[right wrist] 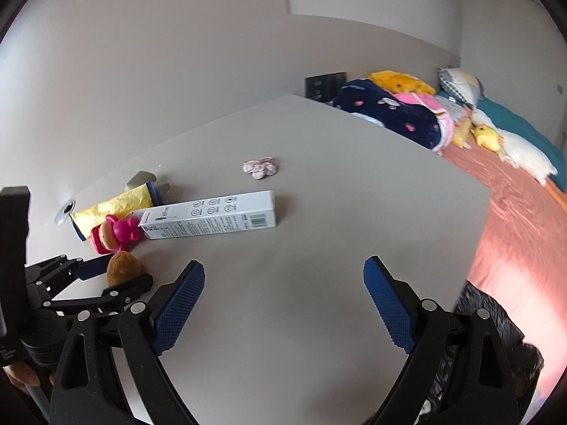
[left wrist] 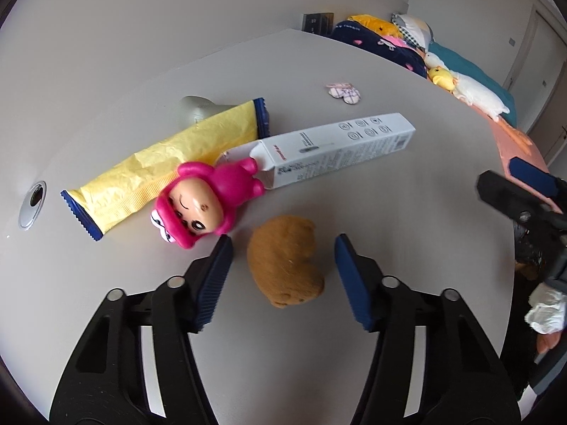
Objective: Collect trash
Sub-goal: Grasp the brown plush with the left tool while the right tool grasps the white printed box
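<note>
Trash on the grey desk point(left wrist: 407, 212) is a crumpled yellow wrapper point(left wrist: 166, 163) with serrated blue ends and a long white carton point(left wrist: 340, 145) printed with icons and a barcode, one end flap open. Both lie toward the desk's far left edge, the carton resting partly over the wrapper. A pink doll point(left wrist: 209, 198) lies against them. The left hand-held gripper point(left wrist: 283, 244) straddles a brown plush toy point(left wrist: 283, 262), its blue pads point(left wrist: 216, 279) not pressing it. The right hand-held gripper point(right wrist: 283, 272) hangs released above bare desk, nothing between its fingers.
</note>
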